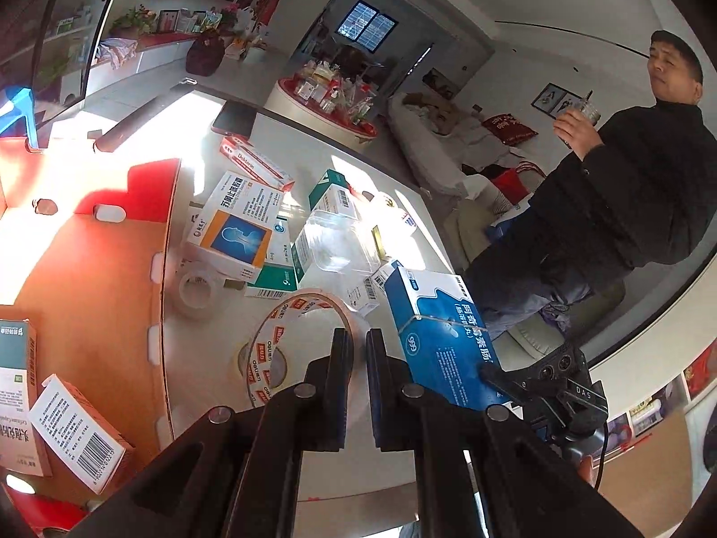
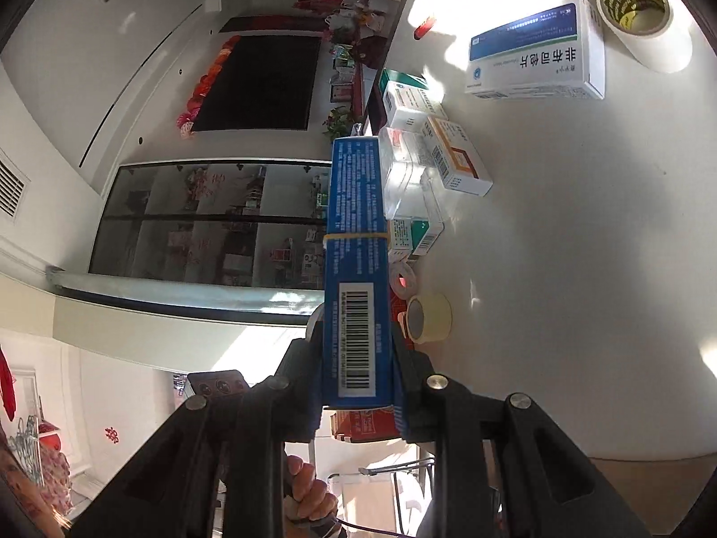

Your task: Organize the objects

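This is a home living room. A dark television (image 2: 260,83) hangs on the wall above a long red-topped cabinet (image 1: 157,40) crowded with potted plants (image 1: 132,22) and framed pictures. A white sofa (image 1: 430,152) holds a red cushion (image 1: 508,127) and rumpled blankets. Glass sliding doors (image 2: 210,219) line one side, beside a white tabletop (image 2: 560,246).

The left gripper (image 1: 356,345) has two flat black fingers with blue-edged pads, hinged on matte black link arms with round silver pins. The right gripper (image 2: 356,349) is built alike: black, slotted arms with silver pins. At its five o'clock, a thin black cable trails away.
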A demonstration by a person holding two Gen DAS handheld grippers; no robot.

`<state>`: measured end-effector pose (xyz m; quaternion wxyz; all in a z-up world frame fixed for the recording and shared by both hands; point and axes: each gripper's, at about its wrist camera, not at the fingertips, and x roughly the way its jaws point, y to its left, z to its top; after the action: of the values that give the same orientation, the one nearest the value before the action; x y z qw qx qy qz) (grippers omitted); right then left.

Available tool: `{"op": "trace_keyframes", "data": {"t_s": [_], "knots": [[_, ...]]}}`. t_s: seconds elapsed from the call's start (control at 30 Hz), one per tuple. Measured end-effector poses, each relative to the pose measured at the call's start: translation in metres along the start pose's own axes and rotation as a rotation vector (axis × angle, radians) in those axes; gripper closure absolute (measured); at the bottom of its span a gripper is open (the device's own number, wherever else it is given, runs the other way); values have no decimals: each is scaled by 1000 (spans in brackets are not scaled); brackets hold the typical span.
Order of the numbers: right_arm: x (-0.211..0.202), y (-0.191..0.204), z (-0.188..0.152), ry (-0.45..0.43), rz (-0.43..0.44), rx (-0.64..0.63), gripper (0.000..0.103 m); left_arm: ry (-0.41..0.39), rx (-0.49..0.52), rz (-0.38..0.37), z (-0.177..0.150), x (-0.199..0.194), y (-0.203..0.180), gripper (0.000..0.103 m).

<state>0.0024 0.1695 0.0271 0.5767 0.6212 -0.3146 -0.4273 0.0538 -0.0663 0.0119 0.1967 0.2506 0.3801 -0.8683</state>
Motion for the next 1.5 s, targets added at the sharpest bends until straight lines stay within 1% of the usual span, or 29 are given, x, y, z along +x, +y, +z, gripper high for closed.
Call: {"op": "trace_keyframes", "data": {"t_s": [0.1, 0.2, 0.23, 0.3, 0.33, 0.43, 0.53, 0.6, 0.67, 0.8, 0.87, 0.93, 1.0, 1.07, 1.1, 1.17, 1.23, 1.27, 1.33, 1.4, 1.43, 1.47, 1.5], "knots": [[4, 0, -4, 17, 58, 18, 79, -8, -7, -8, -2, -5, 2, 96], [7, -2, -7, 24, 137, 57, 79, -20, -3, 1, -5, -12, 1, 96], [8, -3, -7, 23, 156, 69, 79, -24, 11, 22, -6, -13, -1, 96], [9, -5, -8, 25, 181, 88, 79, -23, 58, 94, -8, -15, -8, 96], [10, -6, -9, 25, 182, 93, 79, -23, 80, 132, -9, -15, -10, 96], [11, -11, -10, 25, 174, 110, 79, -36, 133, 210, -11, -16, -17, 96], [11, -16, -12, 23, 162, 123, 79, -61, 220, 317, -14, -17, -28, 95], [12, -18, -13, 24, 156, 129, 79, -83, 279, 368, -16, -19, -36, 95], [12, -18, -14, 24, 151, 130, 79, -105, 318, 393, -17, -21, -41, 95], [14, -17, -14, 26, 145, 122, 79, -120, 325, 386, -14, -23, -43, 95], [15, -15, -14, 30, 141, 114, 79, -111, 307, 382, -13, -23, -38, 95], [14, -13, -13, 32, 133, 104, 79, -78, 304, 384, -13, -17, -34, 95], [13, -11, -13, 32, 121, 94, 79, -13, 329, 408, -18, -3, -34, 95], [12, -11, -12, 28, 119, 94, 79, 80, 373, 468, -32, 19, -36, 95], [11, -12, -11, 23, 120, 97, 79, 110, 400, 501, -39, 30, -38, 93], [7, -14, -9, 14, 125, 103, 79, 151, 458, 565, -52, 52, -41, 80], [4, -16, -9, 7, 121, 106, 79, 200, 498, 609, -62, 72, -40, 49], [1, -16, -9, 5, 117, 107, 79, 226, 520, 631, -67, 83, -39, 45], [-3, -18, -8, -1, 113, 108, 79, 269, 564, 675, -76, 101, -37, 42], [-7, -20, -7, -10, 114, 111, 79, 312, 584, 689, -84, 116, -32, 42], [-8, -22, -6, -14, 115, 113, 79, 291, 583, 674, -85, 118, -30, 44], [-8, -23, -6, -16, 116, 117, 79, 274, 575, 656, -83, 116, -30, 49], [-9, -24, -6, -16, 115, 121, 79, 291, 553, 640, -81, 117, -27, 85]]}}
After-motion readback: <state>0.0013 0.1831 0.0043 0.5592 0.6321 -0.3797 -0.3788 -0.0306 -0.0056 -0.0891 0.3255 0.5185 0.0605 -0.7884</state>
